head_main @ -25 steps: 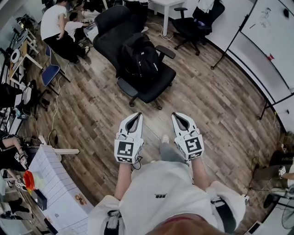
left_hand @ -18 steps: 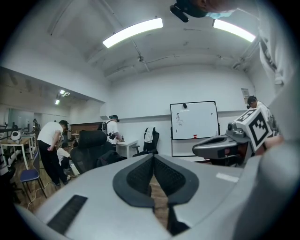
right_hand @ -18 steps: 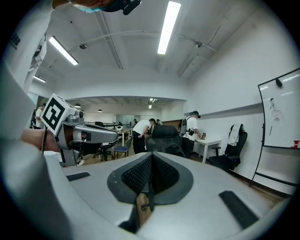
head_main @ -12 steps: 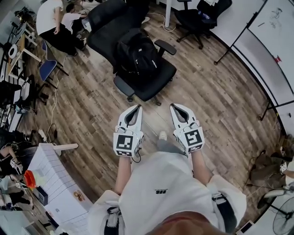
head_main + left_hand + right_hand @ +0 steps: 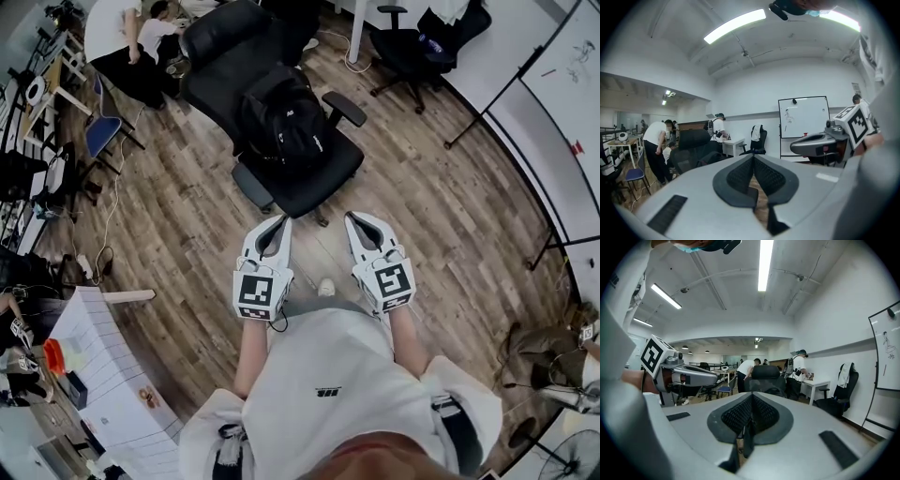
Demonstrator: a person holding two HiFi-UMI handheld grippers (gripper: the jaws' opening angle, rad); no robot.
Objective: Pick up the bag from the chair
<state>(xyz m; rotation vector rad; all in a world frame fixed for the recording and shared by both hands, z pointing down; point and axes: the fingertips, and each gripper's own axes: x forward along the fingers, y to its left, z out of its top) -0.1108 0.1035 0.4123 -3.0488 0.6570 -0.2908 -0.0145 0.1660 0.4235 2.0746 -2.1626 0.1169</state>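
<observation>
A black backpack (image 5: pixel 281 117) rests on the seat of a black office chair (image 5: pixel 309 183) ahead of me in the head view. My left gripper (image 5: pixel 277 223) and right gripper (image 5: pixel 354 218) are held side by side just short of the chair's front edge, both shut and empty, pointing at it. In the left gripper view the chair's high back (image 5: pixel 693 150) shows beyond the closed jaws (image 5: pixel 753 161). In the right gripper view the headrest (image 5: pixel 765 372) rises above the closed jaws (image 5: pixel 751 404), and the bag is mostly hidden behind them.
Wood floor all around. A second black chair (image 5: pixel 412 47) stands at the back right beside a white table leg (image 5: pixel 356 37). People (image 5: pixel 131 42) work at the back left near a blue chair (image 5: pixel 101 136). A whiteboard stand (image 5: pixel 511 89) is at right, a white box (image 5: pixel 103 375) at near left.
The chair with the backpack has come closer to both grippers as I walked forward. The jaws stayed shut.
</observation>
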